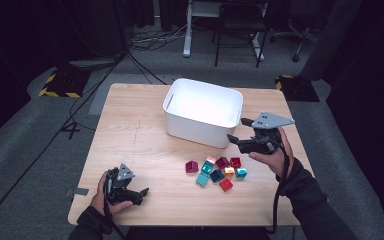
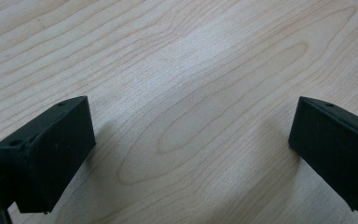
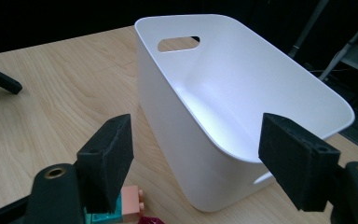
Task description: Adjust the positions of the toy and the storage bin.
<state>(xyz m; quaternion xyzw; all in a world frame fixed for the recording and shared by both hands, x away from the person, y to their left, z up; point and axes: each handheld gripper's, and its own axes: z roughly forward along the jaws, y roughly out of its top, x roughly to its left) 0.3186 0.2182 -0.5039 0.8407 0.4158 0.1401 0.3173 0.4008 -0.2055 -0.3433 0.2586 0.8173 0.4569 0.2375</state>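
High view: white bin (image 1: 203, 112) sits at the desk's (image 1: 130, 145) far centre, rectangular, rounded corners, handle slot in the short wall, nothing visible inside. Cluster of small glossy blocks (image 1: 216, 171) lies on the desk just in front of the bin: reds, teals, one orange, one pinkish. Right tongs (image 1: 240, 130) held above the desk at the bin's near right corner, jaws apart, nothing between them. Left tongs (image 1: 142, 195) low at the near left of the desk, well apart from blocks and bin; jaw gap hard to read from here.

Left gripper view: left tongs (image 2: 191, 140) spread wide over bare wood grain, nothing gripped. Both jaws cut off by the bottom frame edge.

Right gripper view: right tongs (image 3: 196, 158) open, empty, looking down the bin's (image 3: 242, 93) long axis; slot handle at the far end, a second one on the near wall partly hidden behind the right jaw. Blocks (image 3: 121, 210) mostly hidden behind the left jaw and cut by the bottom edge; only a pinkish, a teal and a dark red sliver show.
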